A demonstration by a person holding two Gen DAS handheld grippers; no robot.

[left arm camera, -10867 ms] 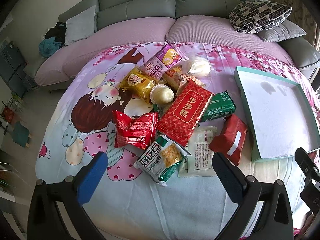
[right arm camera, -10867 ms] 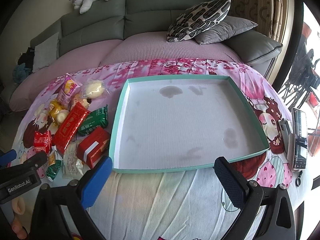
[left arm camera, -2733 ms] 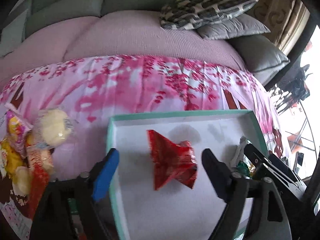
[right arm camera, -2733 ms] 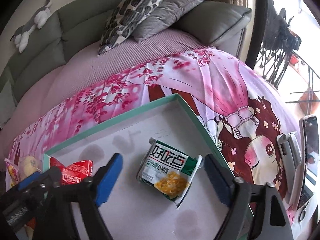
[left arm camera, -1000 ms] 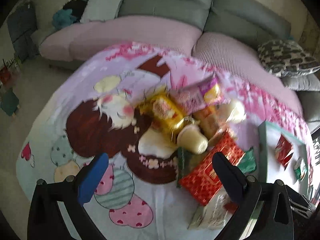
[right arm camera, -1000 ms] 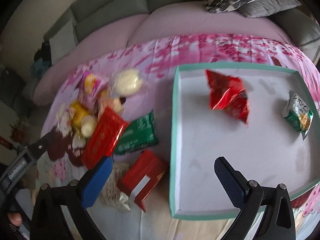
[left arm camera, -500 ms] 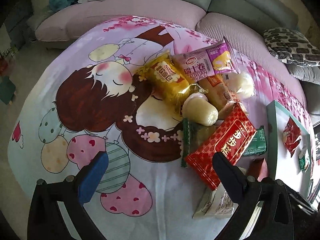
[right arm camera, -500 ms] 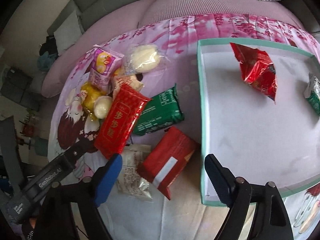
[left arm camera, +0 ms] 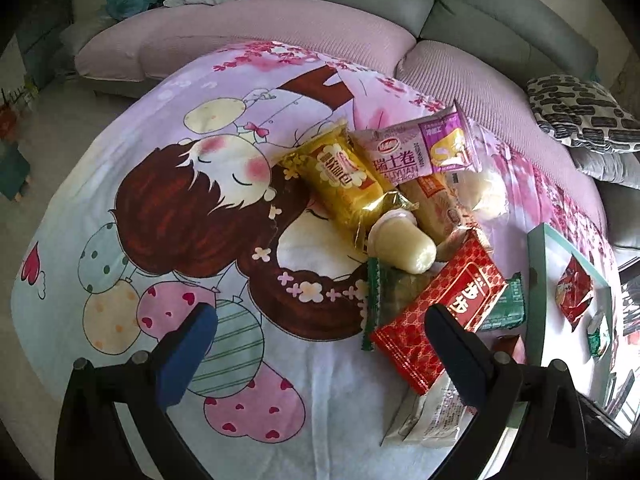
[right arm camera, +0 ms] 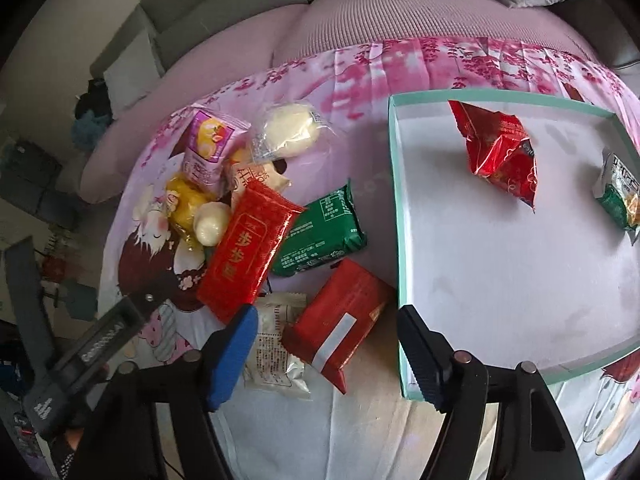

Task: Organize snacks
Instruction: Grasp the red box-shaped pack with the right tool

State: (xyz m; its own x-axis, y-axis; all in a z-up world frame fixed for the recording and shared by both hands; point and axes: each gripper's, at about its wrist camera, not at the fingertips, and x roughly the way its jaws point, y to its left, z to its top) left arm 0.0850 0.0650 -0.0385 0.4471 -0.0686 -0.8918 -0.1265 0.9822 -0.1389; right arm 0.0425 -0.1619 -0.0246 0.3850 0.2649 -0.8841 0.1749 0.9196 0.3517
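The right claw [right arm camera: 324, 350] is closing around the red box-shaped pack [right arm camera: 340, 316] lying just left of the teal tray [right arm camera: 396, 216], pads not yet pressing. It looks light and fairly stiff; grip across its short sides. The left claw [left arm camera: 316, 344] hangs spread and empty over the cartoon cloth [left arm camera: 140, 208], beside the long red packet [left arm camera: 440, 308]. The white sachet [right arm camera: 276, 344] is partly hidden under neighbours, its print unreadable.

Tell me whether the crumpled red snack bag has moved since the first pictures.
Yes. The crumpled red snack bag left the pile on the bedsheet and now lies inside the teal-rimmed tray, near its far edge.
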